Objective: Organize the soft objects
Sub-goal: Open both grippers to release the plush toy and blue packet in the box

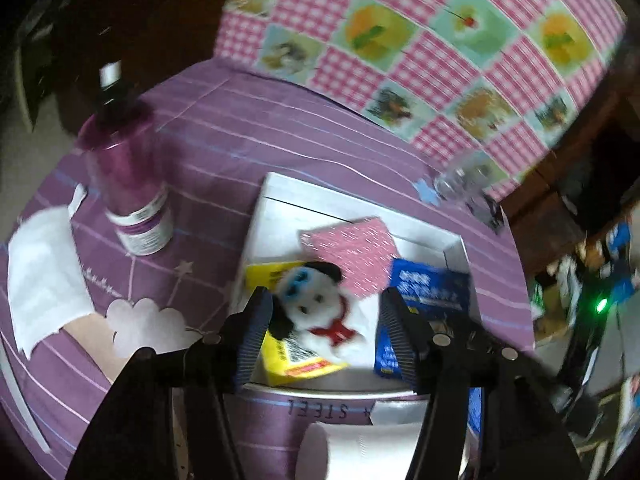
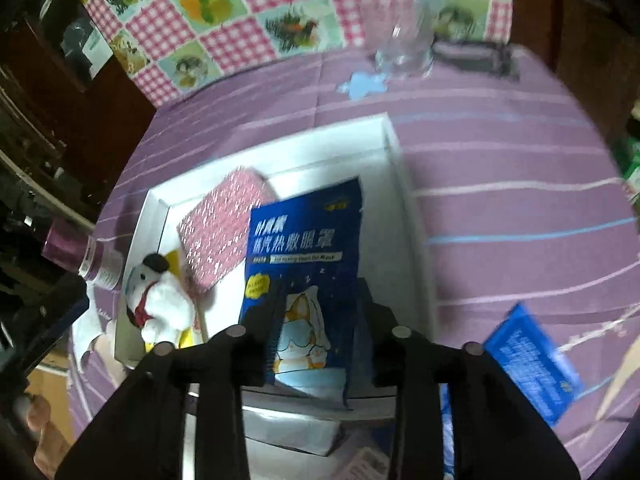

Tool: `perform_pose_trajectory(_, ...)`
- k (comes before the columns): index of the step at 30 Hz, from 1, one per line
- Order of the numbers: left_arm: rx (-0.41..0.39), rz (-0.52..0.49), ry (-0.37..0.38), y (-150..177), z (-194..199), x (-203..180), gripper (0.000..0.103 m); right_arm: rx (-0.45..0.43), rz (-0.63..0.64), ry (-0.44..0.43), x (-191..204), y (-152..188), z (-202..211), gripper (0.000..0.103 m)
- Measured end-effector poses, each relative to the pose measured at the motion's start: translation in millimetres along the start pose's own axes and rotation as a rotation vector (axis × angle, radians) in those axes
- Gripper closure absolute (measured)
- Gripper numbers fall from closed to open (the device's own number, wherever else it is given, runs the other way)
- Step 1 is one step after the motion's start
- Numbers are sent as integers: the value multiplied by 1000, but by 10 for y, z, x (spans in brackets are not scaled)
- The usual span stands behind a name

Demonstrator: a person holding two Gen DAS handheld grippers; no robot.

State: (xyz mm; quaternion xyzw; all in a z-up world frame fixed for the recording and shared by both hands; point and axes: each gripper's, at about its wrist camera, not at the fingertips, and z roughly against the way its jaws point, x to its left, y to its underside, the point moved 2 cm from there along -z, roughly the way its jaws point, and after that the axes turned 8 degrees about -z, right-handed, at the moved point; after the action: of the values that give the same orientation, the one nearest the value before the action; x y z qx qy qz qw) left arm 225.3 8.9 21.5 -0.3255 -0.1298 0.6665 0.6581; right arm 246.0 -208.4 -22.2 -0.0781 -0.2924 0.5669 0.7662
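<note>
A white box (image 1: 280,192) (image 2: 394,140) sits on the purple striped cloth. In it lie a pink patterned pouch (image 1: 354,254) (image 2: 218,226), a yellow packet (image 1: 296,360), a white plush dog with a red scarf (image 1: 320,308) (image 2: 160,300) and a blue eye-mask packet (image 1: 430,292) (image 2: 308,248). My left gripper (image 1: 324,328) is open, its fingers on either side of the plush dog just above it. My right gripper (image 2: 320,320) is open around the lower end of the blue packet, which lies between its fingers.
A purple bottle (image 1: 128,176) stands left of the box, white paper (image 1: 44,276) beyond it. A clear glass (image 2: 404,40) stands at the back by the checkered cloth (image 1: 420,40). A second blue packet (image 2: 528,360) lies right of the box. A white roll (image 1: 360,448) is near the front.
</note>
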Motion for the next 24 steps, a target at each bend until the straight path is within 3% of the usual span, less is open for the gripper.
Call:
perform_pose_trajectory(2, 17, -34, -7, 13, -22, -102, 46, -28, 5, -6, -9, -33, 130, 51)
perform_pose_trajectory(11, 65, -137, -36, 84, -90, -354, 46, -55, 27, -17, 4, -95, 449, 49)
perform_pose_trajectory(16, 14, -194, -31, 90, -23, -466, 46, 0, -1, -32, -37, -80, 376, 48)
perform_pose_trajectory(24, -104, -162, 23, 110, 183, -504, 46, -150, -74, 98, -115, -104, 785, 48)
